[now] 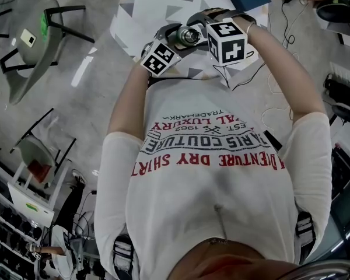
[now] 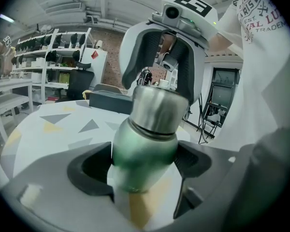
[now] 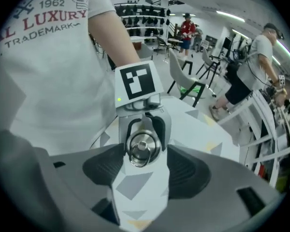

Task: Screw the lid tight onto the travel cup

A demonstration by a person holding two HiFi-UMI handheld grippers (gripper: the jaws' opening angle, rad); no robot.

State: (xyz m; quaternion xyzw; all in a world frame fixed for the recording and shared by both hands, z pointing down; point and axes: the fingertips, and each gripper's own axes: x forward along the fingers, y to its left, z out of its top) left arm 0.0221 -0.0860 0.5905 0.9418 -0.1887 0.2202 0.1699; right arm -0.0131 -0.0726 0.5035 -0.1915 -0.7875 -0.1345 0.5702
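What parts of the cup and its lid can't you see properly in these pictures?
- Left gripper view: the bottom of the cup, blurred between the pads of the left tool; the threads, covered by the lid.
- Head view: the cup's green body, hidden behind the left tool and the right tool; only the lid's top shows.
- Right gripper view: the cup's body, hidden behind its lid.
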